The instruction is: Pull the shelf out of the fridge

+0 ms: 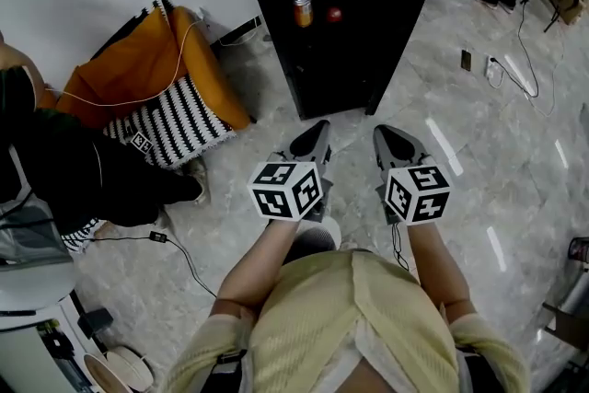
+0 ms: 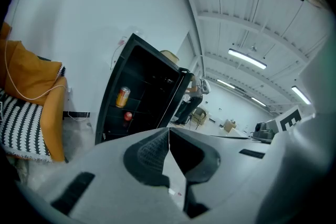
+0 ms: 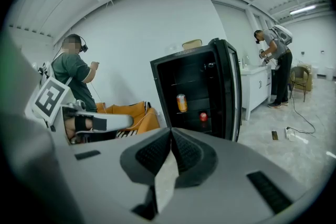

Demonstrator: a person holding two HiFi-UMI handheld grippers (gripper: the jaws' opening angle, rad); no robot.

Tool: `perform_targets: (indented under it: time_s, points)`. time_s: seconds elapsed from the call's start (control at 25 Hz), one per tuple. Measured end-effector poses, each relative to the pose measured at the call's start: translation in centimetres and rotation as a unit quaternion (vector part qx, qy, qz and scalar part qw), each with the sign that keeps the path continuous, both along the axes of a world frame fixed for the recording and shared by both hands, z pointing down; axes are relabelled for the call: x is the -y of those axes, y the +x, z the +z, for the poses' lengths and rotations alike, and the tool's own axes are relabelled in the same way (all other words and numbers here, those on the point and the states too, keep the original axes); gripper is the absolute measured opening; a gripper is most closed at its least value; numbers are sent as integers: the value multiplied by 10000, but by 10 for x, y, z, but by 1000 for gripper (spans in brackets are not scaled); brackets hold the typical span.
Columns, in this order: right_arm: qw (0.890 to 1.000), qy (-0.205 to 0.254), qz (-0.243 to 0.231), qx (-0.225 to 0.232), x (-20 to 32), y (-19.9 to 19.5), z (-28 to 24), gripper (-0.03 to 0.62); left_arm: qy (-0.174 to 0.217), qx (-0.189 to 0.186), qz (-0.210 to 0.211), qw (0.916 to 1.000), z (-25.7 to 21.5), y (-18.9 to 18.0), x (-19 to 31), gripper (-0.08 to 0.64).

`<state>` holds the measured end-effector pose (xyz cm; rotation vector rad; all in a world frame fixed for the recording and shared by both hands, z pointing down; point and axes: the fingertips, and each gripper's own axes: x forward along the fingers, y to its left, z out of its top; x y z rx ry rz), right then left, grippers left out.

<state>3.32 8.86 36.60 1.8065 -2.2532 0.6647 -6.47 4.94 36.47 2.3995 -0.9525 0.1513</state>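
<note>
A small black fridge [image 1: 354, 5] stands open on the marble floor ahead of me, also seen in the left gripper view [image 2: 142, 92] and the right gripper view [image 3: 197, 94]. An orange can [image 1: 303, 9] and a red round thing [image 1: 334, 15] sit on a shelf [image 3: 193, 112] inside it. My left gripper [image 1: 316, 135] and right gripper [image 1: 394, 139] hover side by side in front of the fridge, well short of it. Both are shut with nothing between the jaws.
An orange cushion [image 1: 166, 60] and a striped cloth [image 1: 179, 120] lie left of the fridge. A seated person in dark clothes [image 1: 83, 175] is at the left. Cables and a phone [image 1: 466, 60] lie on the floor at right. Another person stands at a white counter [image 3: 273, 68].
</note>
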Motion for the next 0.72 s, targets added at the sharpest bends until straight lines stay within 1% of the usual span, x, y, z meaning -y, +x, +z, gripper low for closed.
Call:
perform_targets:
  time_s: [0.12,0.44,0.72]
  points:
    - [10000,-10,5,-2,16,-3,0,31,10,-10,30,10000,-1,-1,14,23]
    - [9997,-88,71,-215,49,-5,4,31,-25,-40,21,10000,2,-5,48,23]
    - [9994,-139,161,-288,78,-10,8,31,-35,-66,89,9999,4,-10,77,23]
